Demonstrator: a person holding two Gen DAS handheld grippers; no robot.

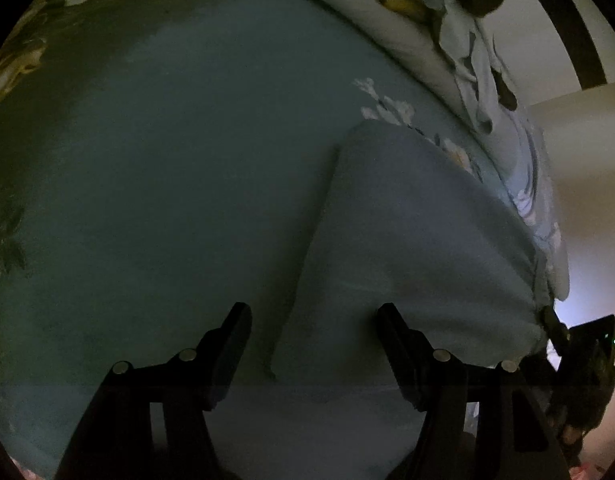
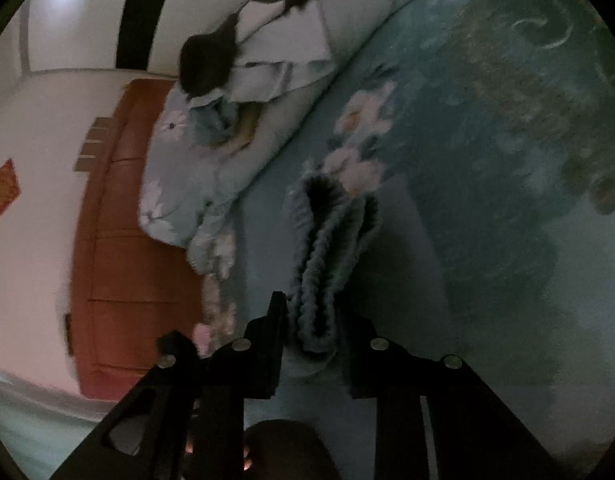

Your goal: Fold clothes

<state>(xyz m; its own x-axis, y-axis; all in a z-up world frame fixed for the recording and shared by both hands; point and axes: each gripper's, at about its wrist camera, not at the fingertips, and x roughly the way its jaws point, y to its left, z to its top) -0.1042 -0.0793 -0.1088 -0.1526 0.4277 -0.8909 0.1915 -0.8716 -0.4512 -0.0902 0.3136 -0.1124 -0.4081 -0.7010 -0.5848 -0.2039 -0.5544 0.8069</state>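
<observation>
We see a wide stretch of bare bed (image 1: 147, 180) to the left of the folded garment (image 1: 407, 240), where a claw could pass freely. Toward the far side, a floral quilt (image 2: 227, 168) with loose clothes (image 2: 267, 60) heaped on it blocks the way. The brown headboard (image 2: 127, 240) closes the bed's end.

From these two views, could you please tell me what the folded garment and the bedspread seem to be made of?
Folded garment: likely a soft ribbed knit or fleece, matte; its stacked edges look fuzzy and ridged. Bedspread: apparently smooth printed woven cloth, matte, with flat floral patterns.
</observation>
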